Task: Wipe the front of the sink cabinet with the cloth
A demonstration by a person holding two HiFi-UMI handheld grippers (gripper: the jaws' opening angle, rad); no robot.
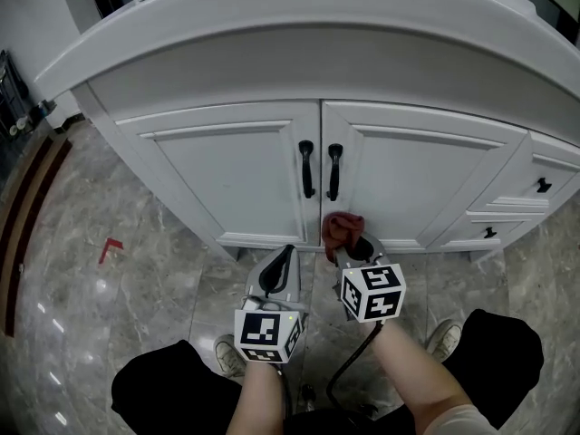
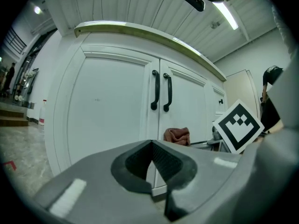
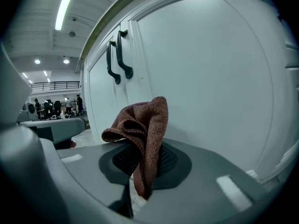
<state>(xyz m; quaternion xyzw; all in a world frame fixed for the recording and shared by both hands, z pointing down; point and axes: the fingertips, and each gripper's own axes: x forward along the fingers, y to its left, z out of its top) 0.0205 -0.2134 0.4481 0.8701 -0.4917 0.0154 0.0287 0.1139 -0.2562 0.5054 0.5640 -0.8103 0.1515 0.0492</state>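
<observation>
Sink cabinet point(image 1: 236, 166) front was the big surface: white, two panelled doors under a curved countertop point(image 1: 317, 34), small drawers point(image 1: 542, 186) off to the right, grey stone floor point(image 1: 118, 306) below. Two black handles point(image 1: 307, 169) sat either side of the centre seam.

Right gripper point(image 1: 355, 247) was down low at the bottom of the right door point(image 1: 417, 184), jaws clamped on the cloth point(image 3: 145, 120). Left gripper point(image 1: 278, 270) was just beside it, jaws together with nothing in them, pointed at the foot of the doors.

Cloth: small reddish-brown knit rag, pinched near its middle. A crumpled fold stood above the jaws toward the door and a short tail hung below. It sat below the handles, close to the door face; couldn't tell if it was touching.

Handling, my read: light, soft, floppy, no stiffness. Pressure only gets through via the bunch ahead of the jaw tips. Grip looked about right: deep enough not to pull out, with enough wad forward to keep the jaws off the paint. Drag on the door could tug it loose. Panel grooves and handles looked like likely snag points.
</observation>
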